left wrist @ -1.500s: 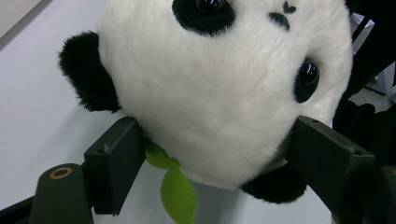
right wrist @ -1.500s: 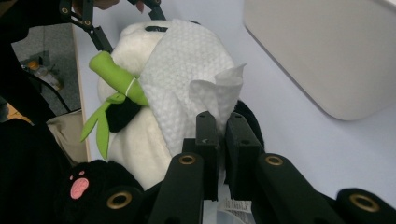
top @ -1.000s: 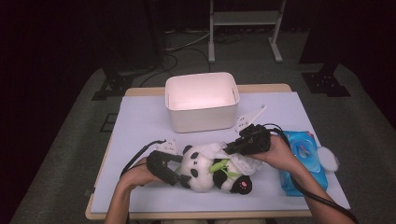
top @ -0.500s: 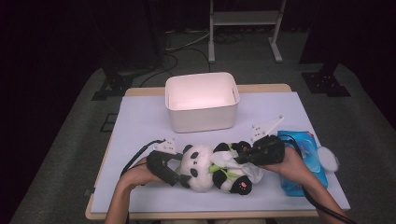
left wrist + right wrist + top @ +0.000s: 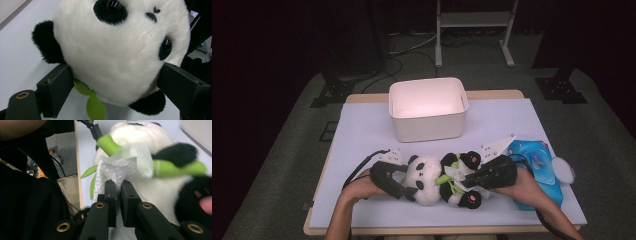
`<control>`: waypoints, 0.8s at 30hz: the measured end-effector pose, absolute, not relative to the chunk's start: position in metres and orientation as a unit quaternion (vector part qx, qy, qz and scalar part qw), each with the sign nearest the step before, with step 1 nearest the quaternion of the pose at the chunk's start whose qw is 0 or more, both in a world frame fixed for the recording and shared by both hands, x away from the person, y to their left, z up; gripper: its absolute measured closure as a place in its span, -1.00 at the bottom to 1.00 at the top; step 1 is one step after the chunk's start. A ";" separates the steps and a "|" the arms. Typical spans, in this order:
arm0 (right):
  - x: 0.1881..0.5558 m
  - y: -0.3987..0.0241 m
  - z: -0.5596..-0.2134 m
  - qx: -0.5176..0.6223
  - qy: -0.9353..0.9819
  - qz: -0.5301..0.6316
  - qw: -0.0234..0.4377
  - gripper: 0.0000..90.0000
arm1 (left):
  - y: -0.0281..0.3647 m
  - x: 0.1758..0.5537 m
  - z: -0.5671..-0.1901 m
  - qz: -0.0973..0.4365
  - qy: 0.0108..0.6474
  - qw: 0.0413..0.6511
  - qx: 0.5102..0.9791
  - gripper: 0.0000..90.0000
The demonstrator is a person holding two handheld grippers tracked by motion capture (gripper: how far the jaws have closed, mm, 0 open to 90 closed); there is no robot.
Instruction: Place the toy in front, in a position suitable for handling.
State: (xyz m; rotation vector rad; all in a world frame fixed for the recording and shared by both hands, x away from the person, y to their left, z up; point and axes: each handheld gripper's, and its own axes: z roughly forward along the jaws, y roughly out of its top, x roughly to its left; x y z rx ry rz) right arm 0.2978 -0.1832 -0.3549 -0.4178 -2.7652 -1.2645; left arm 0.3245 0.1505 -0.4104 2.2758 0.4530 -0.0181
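I have the panda (image 5: 432, 175) lying on its back at lower centre of the high view, near the table's front edge. My left gripper (image 5: 404, 187) is clamped wide on its head, the jaws having just spread a little around it. My right gripper (image 5: 464, 181) is clenched on a white wipe (image 5: 120, 170) pressed to the belly — so I judge the wiping under way. The tub (image 5: 428, 107) up top waits empty; the pack (image 5: 537, 165) lies right.
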 end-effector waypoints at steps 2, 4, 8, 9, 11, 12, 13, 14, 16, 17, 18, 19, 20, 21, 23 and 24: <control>0.298 -0.175 -0.356 -0.126 -0.902 -0.411 0.041 0.86 | 0.150 0.324 -0.410 -0.007 0.179 0.398 0.900 -0.71; 0.297 -0.167 -0.357 -0.117 -0.908 -0.401 0.040 0.86 | 0.150 0.324 -0.410 -0.006 0.178 0.397 0.900 -0.71; 0.297 -0.169 -0.357 -0.118 -0.911 -0.395 0.034 0.86 | 0.152 0.325 -0.410 -0.005 0.178 0.397 0.900 -0.72; 0.297 -0.172 -0.357 -0.122 -0.911 -0.392 0.031 0.86 | 0.152 0.325 -0.410 -0.005 0.178 0.397 0.900 -0.72; 0.297 -0.178 -0.359 -0.127 -0.911 -0.391 0.029 0.86 | 0.152 0.325 -0.409 -0.004 0.178 0.397 0.900 -0.73; 0.297 -0.181 -0.360 -0.133 -0.911 -0.390 0.027 0.86 | 0.153 0.325 -0.408 -0.003 0.178 0.398 0.900 -0.73; 0.297 -0.184 -0.361 -0.137 -0.911 -0.388 0.026 0.86 | 0.154 0.324 -0.407 -0.002 0.180 0.402 0.898 -0.73; 0.297 -0.184 -0.361 -0.137 -0.911 -0.388 0.026 0.86 | 0.154 0.324 -0.407 -0.002 0.180 0.402 0.898 -0.73; 0.297 -0.190 -0.364 -0.142 -0.910 -0.388 0.027 0.86 | 0.157 0.325 -0.405 0.000 0.181 0.408 0.895 -0.73; 0.297 -0.192 -0.366 -0.144 -0.911 -0.386 0.026 0.86 | 0.158 0.325 -0.405 0.000 0.183 0.411 0.893 -0.73; 0.297 -0.196 -0.368 -0.151 -0.909 -0.387 0.028 0.86 | 0.158 0.325 -0.404 -0.001 0.185 0.413 0.892 -0.73; 0.298 -0.198 -0.369 -0.153 -0.908 -0.389 0.028 0.86 | 0.159 0.326 -0.405 -0.001 0.187 0.415 0.890 -0.73; 0.297 -0.198 -0.369 -0.156 -0.908 -0.388 0.029 0.86 | 0.159 0.327 -0.406 -0.004 0.189 0.417 0.889 -0.74; 0.297 -0.199 -0.369 -0.157 -0.908 -0.388 0.028 0.86 | 0.158 0.328 -0.408 -0.006 0.191 0.416 0.889 -0.76; 0.298 -0.200 -0.368 -0.157 -0.907 -0.389 0.020 0.86 | 0.157 0.328 -0.408 -0.008 0.190 0.416 0.889 -0.76; 0.298 -0.200 -0.368 -0.157 -0.907 -0.389 0.020 0.86 | 0.155 0.328 -0.409 -0.011 0.186 0.415 0.891 -0.76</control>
